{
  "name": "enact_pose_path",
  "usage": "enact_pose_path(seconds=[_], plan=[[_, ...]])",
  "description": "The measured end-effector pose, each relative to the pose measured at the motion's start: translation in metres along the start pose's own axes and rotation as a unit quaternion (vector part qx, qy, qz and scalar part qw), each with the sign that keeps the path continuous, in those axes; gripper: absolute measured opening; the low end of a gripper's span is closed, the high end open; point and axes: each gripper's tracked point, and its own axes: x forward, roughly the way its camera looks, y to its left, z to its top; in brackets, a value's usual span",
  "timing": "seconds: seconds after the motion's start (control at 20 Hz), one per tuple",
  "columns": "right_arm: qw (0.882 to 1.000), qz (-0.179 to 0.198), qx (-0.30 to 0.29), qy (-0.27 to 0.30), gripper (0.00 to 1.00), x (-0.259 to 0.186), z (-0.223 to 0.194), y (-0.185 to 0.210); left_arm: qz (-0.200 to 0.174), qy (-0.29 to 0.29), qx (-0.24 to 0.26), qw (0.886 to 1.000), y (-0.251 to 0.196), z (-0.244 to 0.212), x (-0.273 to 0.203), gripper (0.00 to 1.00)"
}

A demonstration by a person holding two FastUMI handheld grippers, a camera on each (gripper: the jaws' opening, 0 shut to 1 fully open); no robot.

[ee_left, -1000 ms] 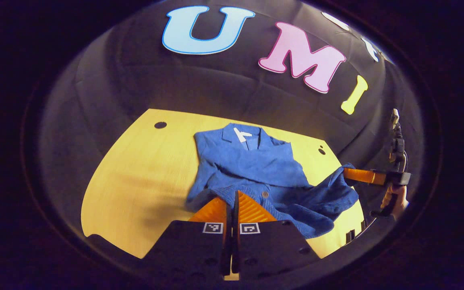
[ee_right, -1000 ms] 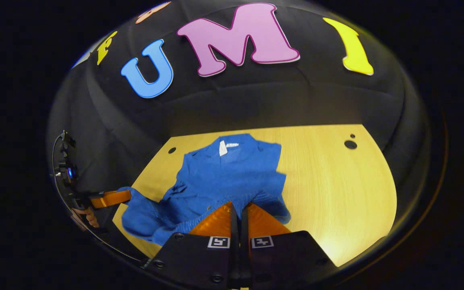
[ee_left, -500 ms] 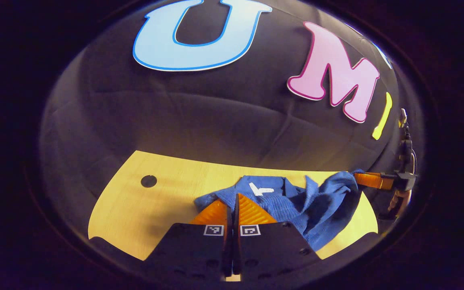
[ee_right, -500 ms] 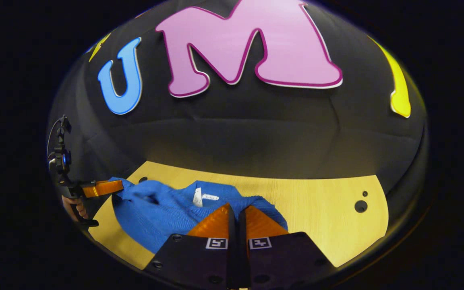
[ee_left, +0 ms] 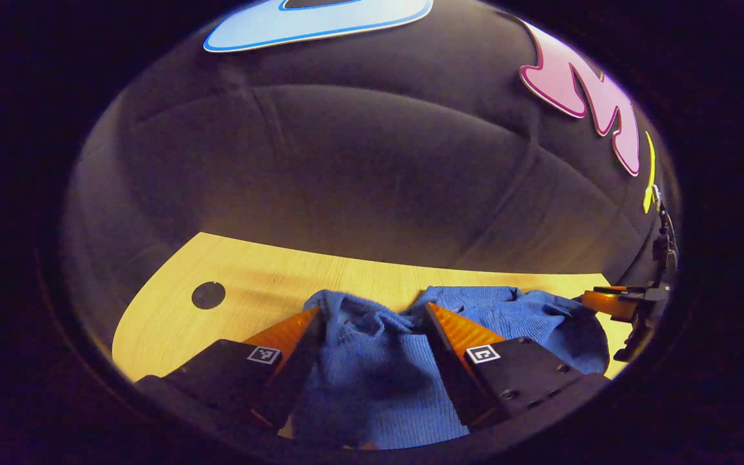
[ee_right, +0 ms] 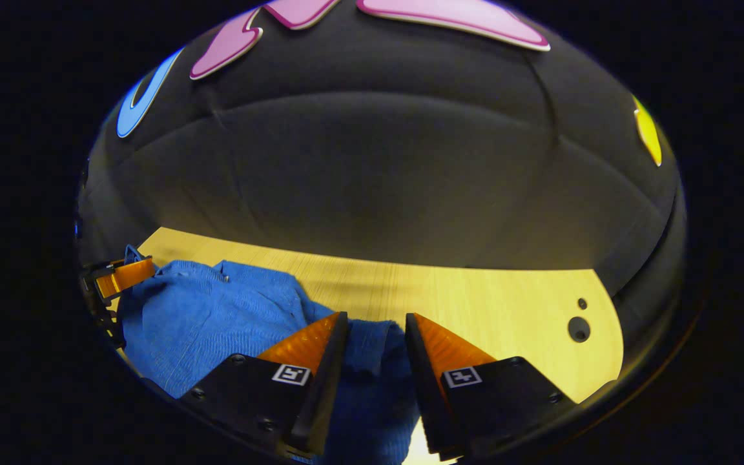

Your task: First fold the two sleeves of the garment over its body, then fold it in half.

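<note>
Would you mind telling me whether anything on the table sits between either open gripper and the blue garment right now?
Nothing visible does. The blue garment lies directly between the spread fingers of the left gripper, and likewise between those of the right gripper. The table beside it carries nothing else.

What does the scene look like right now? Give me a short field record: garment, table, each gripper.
garment: blue knit garment, bunched on the table, lying between both grippers' open fingers
table: light wooden table with round holes near its edges
left gripper: open, fingers spread either side of a fold of cloth
right gripper: open, cloth between the fingers, not pinched
fold state: garment looks doubled over; neatness cannot be judged
</note>
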Motion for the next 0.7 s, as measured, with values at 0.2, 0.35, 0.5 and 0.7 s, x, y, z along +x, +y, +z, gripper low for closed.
enact_pose_path(seconds=[0.2, 0.35, 0.5, 0.7], plan=[[0.996, 0.017, 0.006, -0.082, 0.99, -0.064, 0.036, 0.017, 0.027, -0.073, 0.057, 0.995, -0.011, 0.025, -0.064, 0.86], [0.989, 0.017, -0.015, -0.146, 1.00, -0.138, 0.061, 0.019, 0.004, -0.126, 0.079, 0.989, -0.031, 0.036, -0.134, 0.86], [0.978, 0.000, -0.040, -0.203, 0.98, -0.217, 0.076, 0.034, -0.014, -0.175, 0.099, 0.979, -0.046, 0.039, -0.213, 0.85], [0.965, 0.000, -0.056, -0.254, 0.97, -0.311, 0.097, 0.048, -0.042, -0.252, 0.090, 0.963, -0.051, 0.047, -0.322, 0.83]])
